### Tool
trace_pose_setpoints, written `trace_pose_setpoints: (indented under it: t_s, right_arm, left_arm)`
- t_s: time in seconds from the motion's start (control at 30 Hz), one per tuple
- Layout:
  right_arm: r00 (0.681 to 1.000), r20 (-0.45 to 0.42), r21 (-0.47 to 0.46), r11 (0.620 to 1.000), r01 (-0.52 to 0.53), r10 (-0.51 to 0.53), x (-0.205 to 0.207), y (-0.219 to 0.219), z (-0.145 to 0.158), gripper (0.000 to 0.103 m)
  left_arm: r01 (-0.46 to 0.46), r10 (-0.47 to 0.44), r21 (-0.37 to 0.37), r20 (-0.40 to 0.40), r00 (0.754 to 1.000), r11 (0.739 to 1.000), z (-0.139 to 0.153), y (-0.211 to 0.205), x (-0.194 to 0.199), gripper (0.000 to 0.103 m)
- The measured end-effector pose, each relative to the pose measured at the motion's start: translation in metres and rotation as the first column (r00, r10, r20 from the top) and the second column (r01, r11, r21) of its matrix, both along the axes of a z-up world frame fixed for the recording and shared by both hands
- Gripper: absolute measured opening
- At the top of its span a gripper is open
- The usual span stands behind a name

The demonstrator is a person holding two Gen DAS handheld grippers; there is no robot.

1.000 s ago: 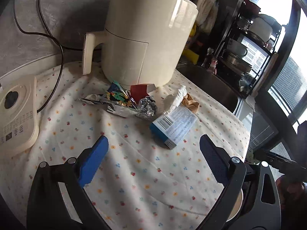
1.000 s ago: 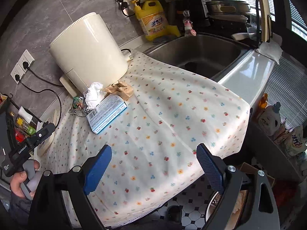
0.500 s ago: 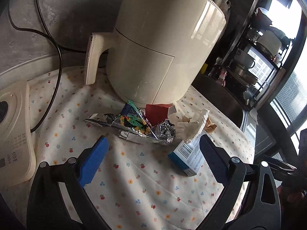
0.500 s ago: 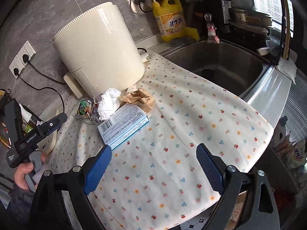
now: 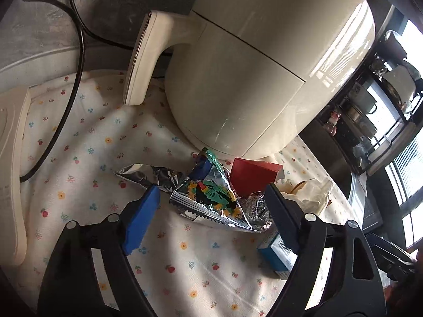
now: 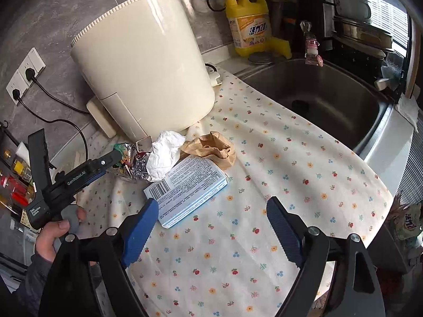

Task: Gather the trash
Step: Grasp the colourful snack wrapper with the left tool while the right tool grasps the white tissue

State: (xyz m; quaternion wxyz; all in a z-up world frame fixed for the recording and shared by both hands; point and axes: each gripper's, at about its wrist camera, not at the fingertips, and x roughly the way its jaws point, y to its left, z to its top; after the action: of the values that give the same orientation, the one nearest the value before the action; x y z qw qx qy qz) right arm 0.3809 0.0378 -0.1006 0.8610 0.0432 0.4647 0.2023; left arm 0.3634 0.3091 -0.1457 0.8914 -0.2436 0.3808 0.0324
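A pile of trash lies on the floral cloth (image 6: 264,211) in front of a cream air fryer (image 5: 251,66). My left gripper (image 5: 211,211) hangs low over a colourful foil snack wrapper (image 5: 211,198). Its jaws are closing, the wrapper lies between the blue pads, and neither pad presses on it. A small red box (image 5: 251,177) and crumpled foil (image 5: 148,175) lie beside the wrapper. My right gripper (image 6: 211,208) is also closing, empty, just short of a blue and white carton (image 6: 187,187). A white tissue (image 6: 165,155) and brown paper (image 6: 211,149) lie beyond the carton.
A steel sink (image 6: 317,100) lies right of the cloth, with a yellow detergent bottle (image 6: 249,26) behind it. A cream appliance (image 5: 13,158) and a black cord (image 5: 76,66) are at the left. A person's hand (image 6: 55,232) holds the left gripper's handle.
Both grippers have moved in toward the trash pile. The left one dropped closer to the snack wrapper, and its pads have come nearer together. The right one's pads narrowed slightly.
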Motion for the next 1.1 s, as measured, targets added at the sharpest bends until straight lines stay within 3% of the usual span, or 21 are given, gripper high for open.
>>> trace_pose_setpoints:
  t_s: [0.13,0.2,0.4,0.7,0.73,0.8,1.1]
  right_arm:
    - [1.0,-0.013,0.005,1.0,-0.024,0.024,0.008,0.017,-0.001,0.079]
    - [0.999,-0.023,0.009,0.999,-0.037,0.037,0.012,0.027,-0.003,0.079]
    - [0.995,-0.056,0.038,0.996,-0.077,0.079,0.025,0.056,-0.012,0.078]
    - [0.991,-0.091,0.052,0.994,-0.096,0.101,0.045,0.086,-0.023,0.076]
    - [0.99,-0.093,0.048,0.993,-0.106,0.11,0.048,0.089,-0.026,0.068]
    - [0.982,-0.096,0.014,0.987,-0.16,0.161,0.05,0.096,-0.033,0.008]
    - [0.983,-0.01,0.07,0.981,-0.181,0.182,0.016,0.065,-0.002,0.007]
  left_arm:
    - [0.004,-0.004,-0.022,-0.015,1.0,1.0,-0.009,-0.001,0.006,0.069]
    - [0.018,-0.019,-0.044,-0.026,0.999,0.999,-0.014,-0.001,0.009,0.044]
    - [0.024,-0.023,-0.035,0.011,1.0,0.999,-0.002,-0.001,-0.006,0.017]
    - [-0.004,0.005,-0.015,0.07,0.998,1.0,0.019,0.01,-0.043,0.017]
    - [-0.006,0.007,-0.011,0.076,0.997,1.0,0.021,0.011,-0.046,0.017]
    - [-0.009,0.009,-0.006,0.086,0.996,1.0,0.027,0.01,-0.052,0.017]
    - [-0.002,-0.008,0.068,0.15,0.989,0.998,0.064,-0.011,-0.083,0.017]
